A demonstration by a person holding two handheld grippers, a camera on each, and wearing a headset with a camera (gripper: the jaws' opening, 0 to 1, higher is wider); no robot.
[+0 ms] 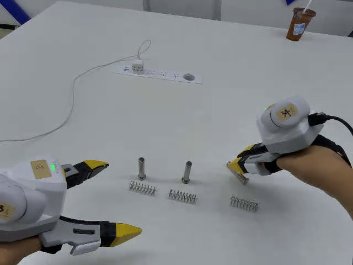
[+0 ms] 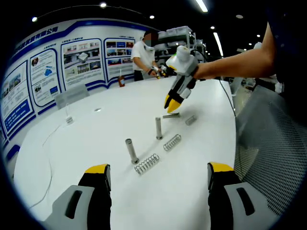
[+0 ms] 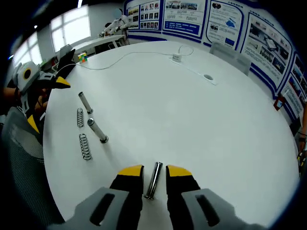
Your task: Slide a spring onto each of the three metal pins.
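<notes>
Two metal pins (image 1: 142,167) (image 1: 187,171) stand upright on the white table (image 1: 220,121). A spring (image 1: 142,187) (image 1: 182,196) lies in front of each, and a third spring (image 1: 244,203) lies further right. My right gripper (image 1: 237,164) is shut on the third pin (image 1: 240,176), which hangs tilted just above the table; in the right gripper view this pin (image 3: 153,179) sits between the yellow fingertips (image 3: 130,171). My left gripper (image 1: 113,197) stands open at the lower left, apart from the pins, with nothing between its fingers. In the left gripper view the nearest pin (image 2: 130,150) and spring (image 2: 147,163) lie ahead.
A white power strip (image 1: 160,73) with a plugged cable (image 1: 71,105) lies at the back middle. A brown drink cup (image 1: 299,23) stands at the far right. A person (image 2: 144,55) stands beyond the far table edge.
</notes>
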